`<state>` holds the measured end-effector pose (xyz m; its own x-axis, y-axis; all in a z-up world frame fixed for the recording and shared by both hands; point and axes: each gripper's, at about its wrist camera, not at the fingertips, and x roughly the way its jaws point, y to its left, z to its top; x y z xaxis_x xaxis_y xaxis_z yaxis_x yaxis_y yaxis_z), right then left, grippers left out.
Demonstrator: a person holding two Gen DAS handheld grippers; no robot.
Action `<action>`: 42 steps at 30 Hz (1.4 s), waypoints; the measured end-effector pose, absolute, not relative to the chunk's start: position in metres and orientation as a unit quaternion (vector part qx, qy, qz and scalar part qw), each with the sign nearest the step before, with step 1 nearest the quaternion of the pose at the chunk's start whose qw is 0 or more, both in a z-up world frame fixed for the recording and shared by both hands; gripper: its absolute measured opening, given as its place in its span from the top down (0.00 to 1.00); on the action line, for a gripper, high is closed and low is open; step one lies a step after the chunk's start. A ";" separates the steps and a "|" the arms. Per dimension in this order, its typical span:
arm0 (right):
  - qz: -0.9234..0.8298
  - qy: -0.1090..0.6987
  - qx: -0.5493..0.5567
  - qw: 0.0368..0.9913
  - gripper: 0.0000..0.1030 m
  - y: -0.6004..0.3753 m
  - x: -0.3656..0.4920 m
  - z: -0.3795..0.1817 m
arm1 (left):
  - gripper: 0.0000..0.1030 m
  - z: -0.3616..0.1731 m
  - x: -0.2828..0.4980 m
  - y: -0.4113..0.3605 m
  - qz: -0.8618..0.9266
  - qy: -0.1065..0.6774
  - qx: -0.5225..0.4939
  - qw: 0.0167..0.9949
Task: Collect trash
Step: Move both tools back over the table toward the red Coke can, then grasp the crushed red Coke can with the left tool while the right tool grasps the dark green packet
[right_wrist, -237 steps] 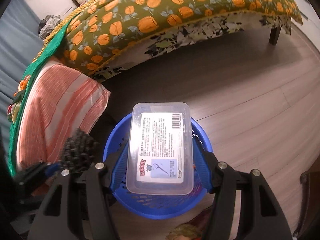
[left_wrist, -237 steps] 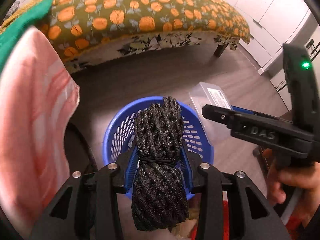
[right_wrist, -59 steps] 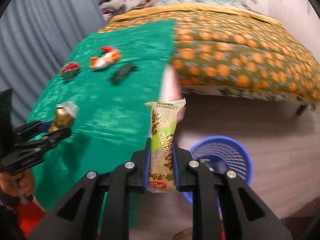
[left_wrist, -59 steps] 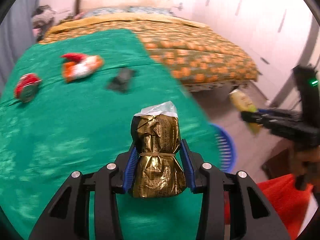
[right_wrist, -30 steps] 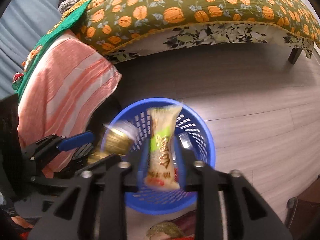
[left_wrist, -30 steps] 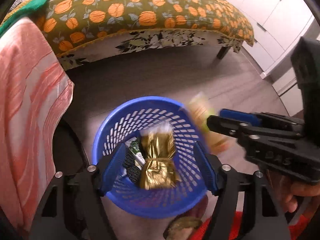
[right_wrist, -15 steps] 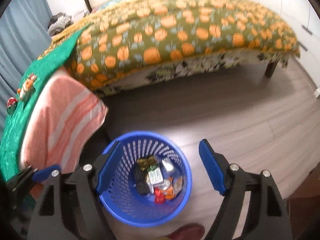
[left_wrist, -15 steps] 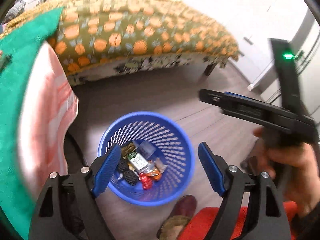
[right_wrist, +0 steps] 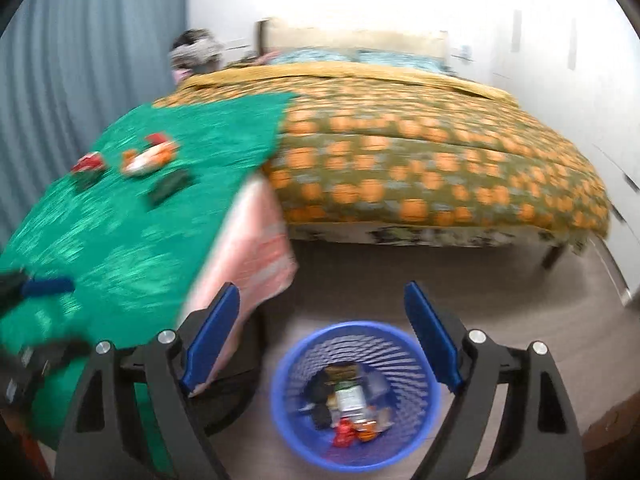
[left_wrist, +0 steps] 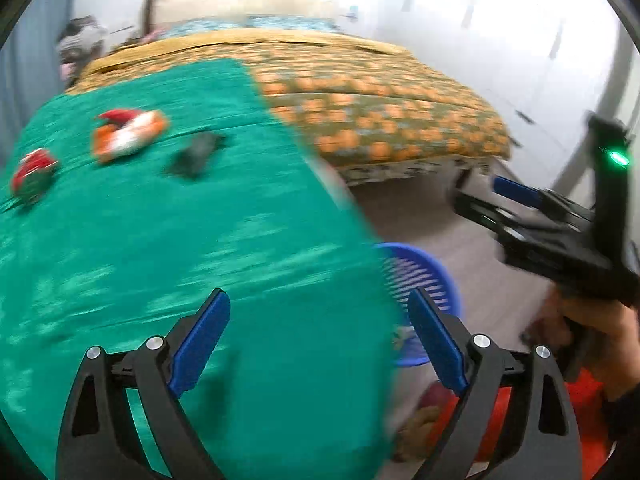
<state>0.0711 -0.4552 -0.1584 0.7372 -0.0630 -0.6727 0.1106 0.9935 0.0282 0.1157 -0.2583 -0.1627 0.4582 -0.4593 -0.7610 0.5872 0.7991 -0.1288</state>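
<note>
Blue basket (right_wrist: 316,444) holds wrappers — left tongs (left_wrist: 318,342) and right tongs (right_wrist: 320,332) have just been opening, both released and empty.

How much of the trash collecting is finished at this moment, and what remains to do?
Done: several wrappers and packets lie in the blue basket on the floor. In hand: nothing; the left hand-held gripper and the right hand-held gripper are open and empty, their jaws having just been opening. Left: three items on the green cloth: a red piece, an orange-white wrapper and a dark item.
</note>
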 end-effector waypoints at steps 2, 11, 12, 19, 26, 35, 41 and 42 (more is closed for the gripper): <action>-0.021 0.367 0.020 0.930 0.20 -0.424 0.076 -0.158 | 0.13 -0.166 0.128 -0.225 -0.281 0.424 0.077 0.858; 0.075 0.404 -0.011 0.912 0.20 -0.284 0.130 -0.160 | 0.11 -0.180 0.185 -0.084 -0.192 0.452 0.063 0.869; 0.076 0.408 -0.012 0.910 0.20 -0.272 0.140 -0.164 | 0.11 -0.180 0.190 -0.074 -0.186 0.455 0.055 0.869; 0.043 0.431 -0.023 0.901 0.20 -0.239 0.183 -0.190 | 0.11 -0.180 0.232 -0.029 -0.159 0.471 0.040 0.867; 0.048 0.449 -0.013 0.892 0.18 -0.239 0.190 -0.203 | 0.11 -0.179 0.280 0.002 -0.158 0.456 0.074 0.873; 0.051 0.453 -0.002 0.890 0.16 -0.241 0.193 -0.205 | 0.11 -0.175 0.351 0.016 -0.197 0.411 0.108 0.884; 0.051 0.453 -0.002 0.890 0.16 -0.241 0.193 -0.205 | 0.08 -0.165 0.393 -0.002 -0.236 0.382 0.152 0.881; 0.051 0.453 -0.002 0.890 0.16 -0.241 0.193 -0.206 | 0.08 -0.165 0.399 -0.005 -0.237 0.376 0.158 0.882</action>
<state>0.1927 -0.2409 -0.2055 0.5844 0.0889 -0.8066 -0.0926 0.9948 0.0426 0.3994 -0.0052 -0.1649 0.6044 -0.2986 -0.7386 0.5364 0.8380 0.1002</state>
